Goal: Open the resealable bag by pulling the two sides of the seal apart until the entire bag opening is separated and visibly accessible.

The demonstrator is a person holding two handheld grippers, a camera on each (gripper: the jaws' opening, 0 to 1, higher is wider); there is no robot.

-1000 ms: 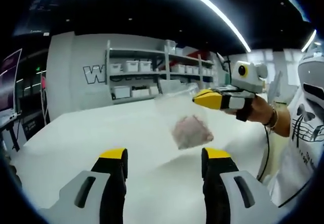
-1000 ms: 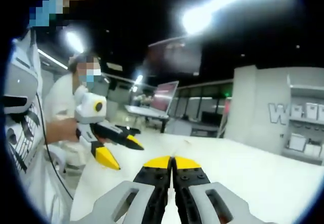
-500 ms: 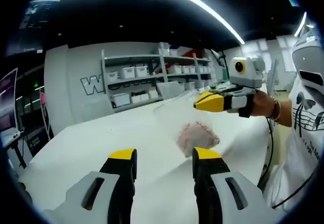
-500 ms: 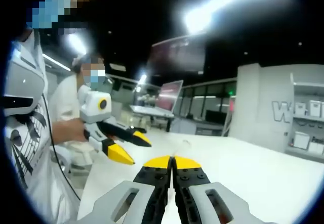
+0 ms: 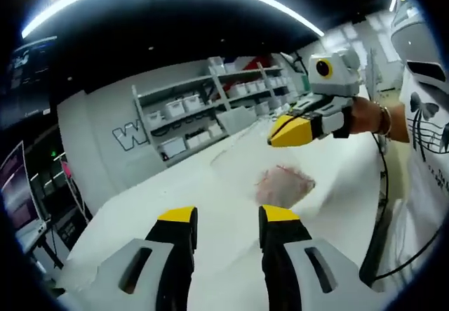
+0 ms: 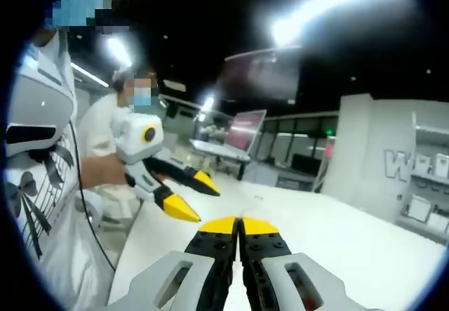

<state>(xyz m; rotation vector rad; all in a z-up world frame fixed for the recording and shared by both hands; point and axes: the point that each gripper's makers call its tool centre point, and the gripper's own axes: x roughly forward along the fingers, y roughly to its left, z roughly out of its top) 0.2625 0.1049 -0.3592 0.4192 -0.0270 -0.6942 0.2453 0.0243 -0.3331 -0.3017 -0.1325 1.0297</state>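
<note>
**Resealable bag held up by one corner above the white table**

Resealable bag (image 5: pixel 270 167) hangs in the centre-right of the left gripper view, a clear pouch whose upper edge meets the yellow tip of the right gripper (image 5: pixel 290 131), which enters from the right of the frame. A pinkish lump (image 5: pixel 283 184) sits in the lower part of the bag. The plastic is so transparent that its outline is hard to trace, and whether the seal is parted anywhere cannot be told.

At the bottom of the same view the left gripper (image 5: pixel 226 217) shows its two yellow-tipped jaws well apart with nothing between them; the bag lies beyond them, not touching. A hand (image 5: pixel 365 116) with a bracelet at the wrist holds the right gripper at the upper right.

The white table (image 5: pixel 175 192) spreads across the middle of the frame, and shelving with white bins (image 5: pixel 210 107) stands against the grey wall behind it, upper centre.

In the right gripper view the right gripper (image 6: pixel 238 225) rises from the bottom centre with its jaws pressed together; the film they pinch is probably there but too thin to see. The left gripper (image 6: pixel 191 195), jaws spread, comes in from the left.
</note>
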